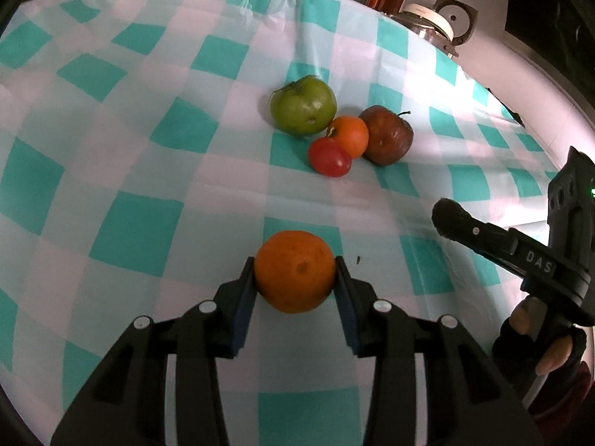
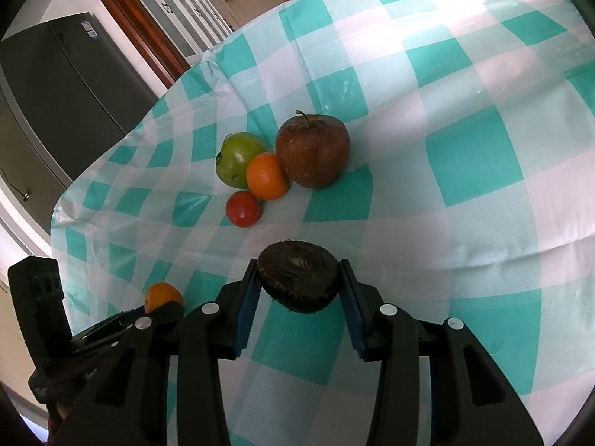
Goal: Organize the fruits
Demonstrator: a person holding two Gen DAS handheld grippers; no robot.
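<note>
The orange (image 1: 295,271) is clamped across its widest part by the left gripper (image 1: 295,275), low over the checked desk (image 1: 141,230). It is judged firm, round and liable to roll. A dark brown fruit (image 2: 297,277) is clenched by the right gripper (image 2: 298,278).

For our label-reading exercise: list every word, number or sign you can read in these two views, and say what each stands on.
"DAS": white letters on the right tool's black arm, cut off at the frame edge.
Sticker on the dark fridge: blue and white, too small to read.
Fruit and tablecloth: no text.
</note>
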